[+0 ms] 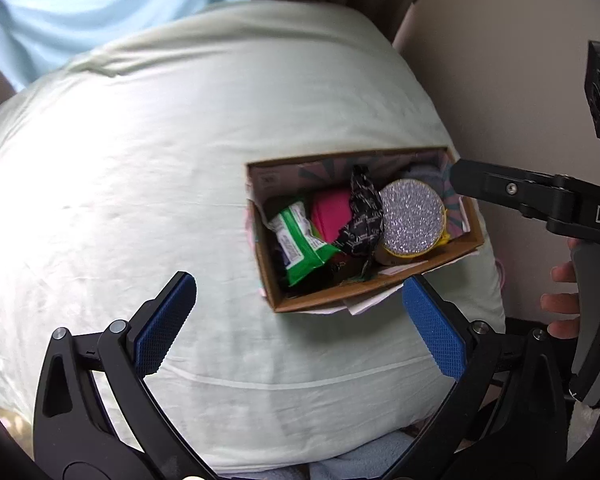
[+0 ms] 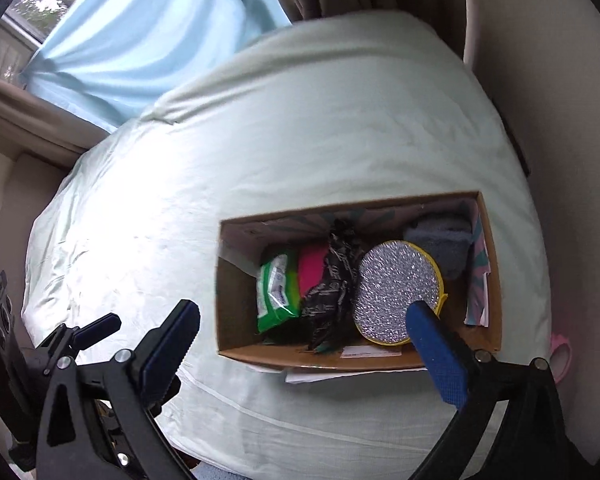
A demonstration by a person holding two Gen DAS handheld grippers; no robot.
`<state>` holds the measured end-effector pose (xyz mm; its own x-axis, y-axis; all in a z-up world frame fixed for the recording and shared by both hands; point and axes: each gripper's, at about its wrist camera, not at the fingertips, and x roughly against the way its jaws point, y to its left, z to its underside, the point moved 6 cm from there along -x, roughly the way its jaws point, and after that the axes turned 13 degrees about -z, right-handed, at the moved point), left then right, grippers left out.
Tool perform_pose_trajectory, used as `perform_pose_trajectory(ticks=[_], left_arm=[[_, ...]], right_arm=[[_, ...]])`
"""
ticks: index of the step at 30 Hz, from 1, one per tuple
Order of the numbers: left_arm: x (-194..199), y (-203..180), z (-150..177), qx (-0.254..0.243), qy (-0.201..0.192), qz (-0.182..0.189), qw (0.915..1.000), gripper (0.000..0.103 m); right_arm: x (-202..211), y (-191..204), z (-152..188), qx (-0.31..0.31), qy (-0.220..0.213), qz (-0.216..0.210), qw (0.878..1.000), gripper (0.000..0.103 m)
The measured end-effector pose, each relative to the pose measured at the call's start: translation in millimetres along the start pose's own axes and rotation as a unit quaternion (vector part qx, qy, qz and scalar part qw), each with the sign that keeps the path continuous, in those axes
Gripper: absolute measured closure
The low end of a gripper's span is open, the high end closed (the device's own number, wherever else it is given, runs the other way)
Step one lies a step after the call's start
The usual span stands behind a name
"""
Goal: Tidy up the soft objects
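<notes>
Cardboard box (image 2: 360,360) sits on the pale bed (image 2: 300,140) just ahead of both hand-held grippers; left hand-held gripper (image 1: 300,320) and right hand-held gripper (image 2: 304,344) gape wide, empty; inside lie green wipes pack (image 2: 276,292), pink cloth (image 2: 312,268) and glittery round pouch (image 2: 396,292).

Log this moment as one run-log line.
left gripper: open, empty | right gripper: open, empty | cardboard box: on bed, holds wipes pack, glittery round case
</notes>
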<state>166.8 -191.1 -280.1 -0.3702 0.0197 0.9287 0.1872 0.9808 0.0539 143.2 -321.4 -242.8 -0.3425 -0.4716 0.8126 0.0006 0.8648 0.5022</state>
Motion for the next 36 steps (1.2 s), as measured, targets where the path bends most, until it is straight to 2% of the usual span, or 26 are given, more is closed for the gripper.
perform_pose_trajectory(ticks=[5,9,12,14,17,20,26,32,36], left_arm=[[68,49,2,0.040,-0.061,-0.009,0.9973,0.000],[125,91,2,0.051,-0.122,-0.034,0.9906,0.000],[168,123,1,0.066,-0.172,-0.051,0.9815,0.000],[195,143,1,0.080,-0.203,-0.053,0.9745,0.000],[232,168,4,0.098,-0.249,-0.066,0.9614,0.000],[261,187,8,0.109,-0.287,-0.093,0.9471,0.000],[287,202,19,0.112,-0.335,-0.109,0.9292,0.000],[302,202,29,0.112,-0.378,-0.111,0.9121,0.000],[308,201,28,0.105,-0.391,-0.120,0.9063,0.000]], right_arm=[[50,63,-3,0.071,-0.058,0.012,0.996,0.000],[96,120,-2,0.107,-0.130,0.019,0.986,0.000],[128,160,2,0.133,-0.183,0.036,0.973,0.000],[142,183,5,0.149,-0.201,0.046,0.967,0.000],[161,212,14,0.169,-0.237,0.071,0.954,0.000],[176,235,23,0.182,-0.267,0.077,0.943,0.000],[191,263,39,0.200,-0.310,0.097,0.924,0.000],[178,268,46,0.204,-0.307,0.095,0.925,0.000],[181,269,48,0.199,-0.313,0.100,0.923,0.000]])
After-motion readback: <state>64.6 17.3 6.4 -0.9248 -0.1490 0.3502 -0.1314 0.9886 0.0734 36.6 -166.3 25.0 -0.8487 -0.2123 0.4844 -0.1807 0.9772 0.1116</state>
